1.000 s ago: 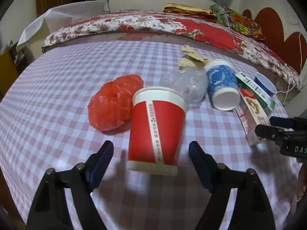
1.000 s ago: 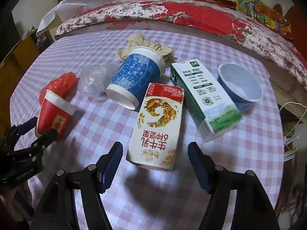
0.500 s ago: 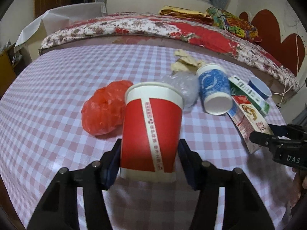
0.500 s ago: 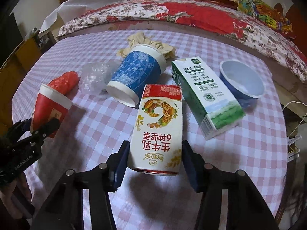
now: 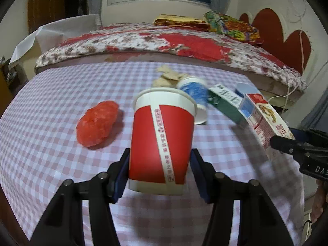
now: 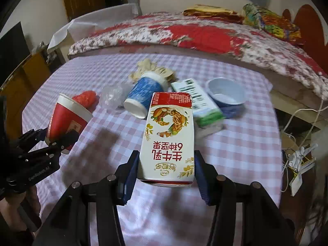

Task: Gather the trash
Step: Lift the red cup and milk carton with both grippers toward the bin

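A red paper cup hangs upright above the checked tablecloth, and my left gripper is shut on its lower half. A white and red milk carton is lifted off the cloth, with my right gripper shut on its bottom end. In the right wrist view the red cup and left gripper show at the left. On the table lie a red plastic bag, a blue paper cup on its side, a green and white carton and a clear plastic wad.
A blue bowl stands at the table's right side, and crumpled tan paper lies behind the blue cup. A bed with a red floral cover runs along the far edge. White cords hang off the right.
Both grippers shut, the left on the red cup and the right on the milk carton. Both then rose, lifting the cup and the carton off the table.
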Tool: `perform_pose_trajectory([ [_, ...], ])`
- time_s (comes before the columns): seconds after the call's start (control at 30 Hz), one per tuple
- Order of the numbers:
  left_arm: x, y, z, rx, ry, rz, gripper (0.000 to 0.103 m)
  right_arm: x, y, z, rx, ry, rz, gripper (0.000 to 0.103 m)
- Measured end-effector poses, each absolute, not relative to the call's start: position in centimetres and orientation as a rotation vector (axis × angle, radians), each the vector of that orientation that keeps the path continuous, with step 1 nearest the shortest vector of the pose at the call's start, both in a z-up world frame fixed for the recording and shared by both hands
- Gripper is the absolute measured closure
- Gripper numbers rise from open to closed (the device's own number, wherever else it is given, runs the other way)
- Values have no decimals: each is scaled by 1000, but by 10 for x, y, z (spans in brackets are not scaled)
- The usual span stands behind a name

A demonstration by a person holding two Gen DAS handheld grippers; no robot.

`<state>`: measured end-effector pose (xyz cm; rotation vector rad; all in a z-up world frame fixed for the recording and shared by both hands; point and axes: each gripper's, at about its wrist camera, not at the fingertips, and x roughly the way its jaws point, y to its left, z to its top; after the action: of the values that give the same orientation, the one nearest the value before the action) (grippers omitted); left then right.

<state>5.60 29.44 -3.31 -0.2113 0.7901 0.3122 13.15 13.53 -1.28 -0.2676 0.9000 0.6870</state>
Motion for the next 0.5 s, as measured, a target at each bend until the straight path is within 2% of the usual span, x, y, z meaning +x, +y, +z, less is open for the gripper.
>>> perform_pose_trajectory([
  [0.5, 78, 208, -5, -118, 756, 168, 45, 123, 14, 29, -185, 816, 546, 49],
])
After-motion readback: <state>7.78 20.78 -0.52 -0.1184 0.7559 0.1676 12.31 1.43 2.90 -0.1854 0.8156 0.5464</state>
